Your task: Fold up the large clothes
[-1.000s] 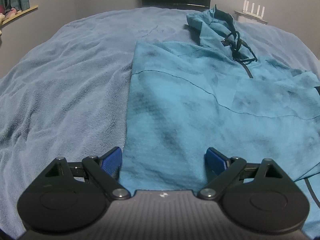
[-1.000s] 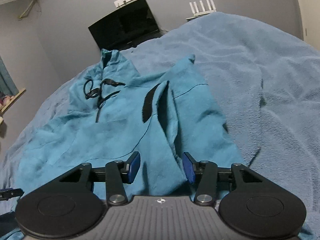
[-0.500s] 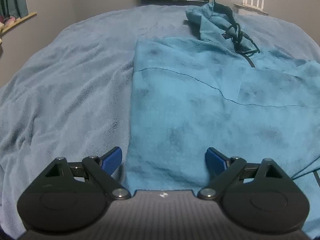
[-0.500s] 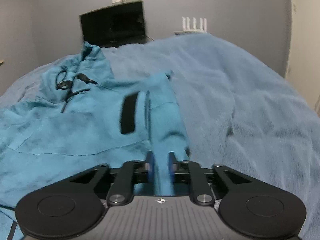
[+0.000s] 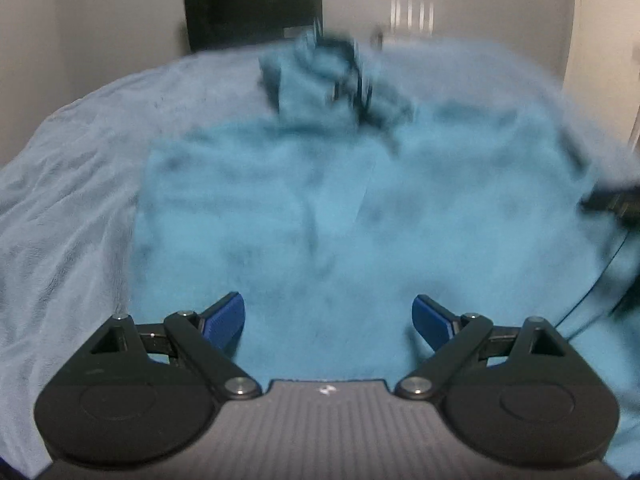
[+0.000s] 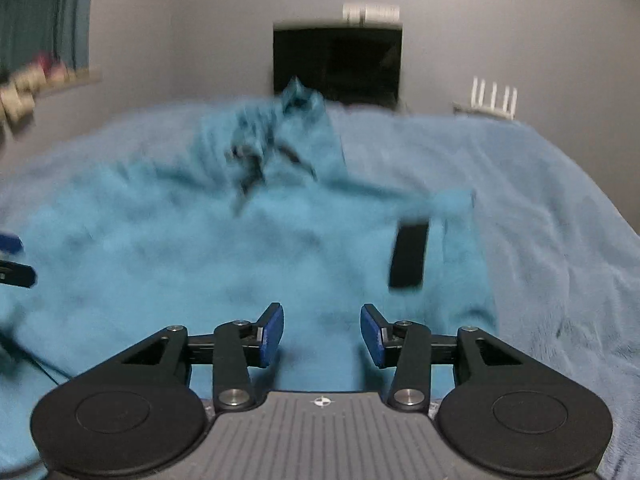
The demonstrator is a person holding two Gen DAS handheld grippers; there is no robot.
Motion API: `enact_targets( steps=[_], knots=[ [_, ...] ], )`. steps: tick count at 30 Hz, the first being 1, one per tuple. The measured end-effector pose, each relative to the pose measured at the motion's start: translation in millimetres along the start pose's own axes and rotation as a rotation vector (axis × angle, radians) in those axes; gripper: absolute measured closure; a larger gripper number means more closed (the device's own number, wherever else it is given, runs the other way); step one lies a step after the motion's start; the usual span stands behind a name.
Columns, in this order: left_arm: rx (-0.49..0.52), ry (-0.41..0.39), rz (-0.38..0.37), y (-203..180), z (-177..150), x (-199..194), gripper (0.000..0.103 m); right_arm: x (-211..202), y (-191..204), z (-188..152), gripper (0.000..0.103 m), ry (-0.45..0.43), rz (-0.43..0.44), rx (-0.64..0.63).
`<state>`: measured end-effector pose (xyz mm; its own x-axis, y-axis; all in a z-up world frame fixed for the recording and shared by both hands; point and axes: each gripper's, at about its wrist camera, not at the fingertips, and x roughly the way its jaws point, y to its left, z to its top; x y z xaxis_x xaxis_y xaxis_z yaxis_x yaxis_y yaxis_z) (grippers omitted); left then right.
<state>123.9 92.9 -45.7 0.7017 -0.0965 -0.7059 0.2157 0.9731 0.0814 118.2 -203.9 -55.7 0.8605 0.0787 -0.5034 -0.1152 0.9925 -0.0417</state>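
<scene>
A teal hoodie (image 5: 328,208) lies spread on the bed, its hood and black drawstrings (image 5: 352,76) at the far end; both views are motion-blurred. My left gripper (image 5: 328,316) is open and empty over the hoodie's near left part. My right gripper (image 6: 322,332) is open and empty over the hoodie (image 6: 200,248) near its right side. A folded-in sleeve with a black cuff (image 6: 408,256) lies just ahead right of it. The left gripper's tip (image 6: 12,264) shows at the left edge of the right wrist view.
A light blue fleece blanket (image 5: 72,200) covers the bed on both sides of the hoodie (image 6: 560,264). A dark monitor (image 6: 336,60) and a white router (image 6: 492,100) stand by the grey wall behind the bed.
My right gripper, shut on the sleeve fold half a second ago, has opened and let it go. Both grippers have swung toward the hoodie's middle; the left stayed open.
</scene>
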Motion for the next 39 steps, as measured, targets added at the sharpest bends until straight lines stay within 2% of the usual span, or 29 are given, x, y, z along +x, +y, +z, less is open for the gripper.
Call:
enact_targets(
  steps=[2, 5, 7, 11, 13, 16, 18, 23, 25, 26, 28, 30, 33, 36, 39],
  knots=[
    [0.064, 0.051, 0.032, -3.1, -8.4, 17.7, 0.01, 15.9, -3.8, -5.3, 0.057, 0.078, -0.027, 0.001],
    [0.028, 0.065, 0.027, 3.4, -13.2, 26.3, 0.003, 26.1, -10.5, -12.7, 0.055, 0.093, -0.054, 0.018],
    [0.023, 0.065, 0.022, 5.4, -12.3, 26.7, 0.003, 26.9, -13.4, -13.1, 0.055, 0.093, -0.051, 0.036],
    [0.04, 0.109, 0.04, 5.9, -11.2, 12.9, 0.004, 3.1, -20.1, -12.9, 0.047, 0.097, -0.054, 0.029],
    [0.017, 0.142, -0.026, 9.6, -9.0, -6.7, 0.004, -13.0, -23.6, -8.0, 0.045, 0.092, -0.054, 0.024],
    [0.018, 0.148, -0.138, 9.2, -10.1, -48.2, 0.003, -47.9, -28.1, 3.6, 0.038, 0.065, -0.04, 0.03],
    [0.054, 0.187, -0.162, 5.0, -14.9, -71.1, 0.003, -75.2, -31.7, 9.3, 0.032, 0.055, -0.017, 0.029],
    [0.213, 0.176, -0.118, -18.3, -32.5, -132.8, 0.003, -152.7, -42.2, 10.4, 0.024, 0.036, 0.028, 0.0],
    [0.241, 0.128, -0.12, -24.0, -34.1, -160.1, 0.003, -184.1, -49.0, 3.7, 0.021, 0.031, 0.05, -0.016],
    [0.239, 0.108, -0.115, -25.0, -34.5, -173.1, 0.003, -197.5, -52.3, 0.6, 0.02, 0.029, 0.055, -0.019],
    [0.219, 0.108, -0.14, -24.5, -39.1, -197.5, 0.003, -222.9, -59.8, -8.4, 0.02, 0.036, 0.06, -0.024],
    [0.216, 0.116, -0.128, -25.0, -49.9, -217.3, 0.003, -243.4, -66.9, -19.0, 0.02, 0.053, 0.06, -0.018],
    [0.217, 0.129, -0.037, -25.4, -71.9, -240.1, 0.003, -271.5, -78.7, -38.2, 0.018, 0.094, 0.066, 0.019],
    [0.161, 0.144, 0.036, -18.5, -92.6, -258.4, 0.003, -289.2, -86.8, -57.0, 0.017, 0.141, 0.067, 0.057],
    [0.061, 0.132, 0.03, -8.8, -105.1, -279.0, 0.003, -303.7, -90.1, -77.0, 0.017, 0.203, 0.07, 0.071]
  ],
)
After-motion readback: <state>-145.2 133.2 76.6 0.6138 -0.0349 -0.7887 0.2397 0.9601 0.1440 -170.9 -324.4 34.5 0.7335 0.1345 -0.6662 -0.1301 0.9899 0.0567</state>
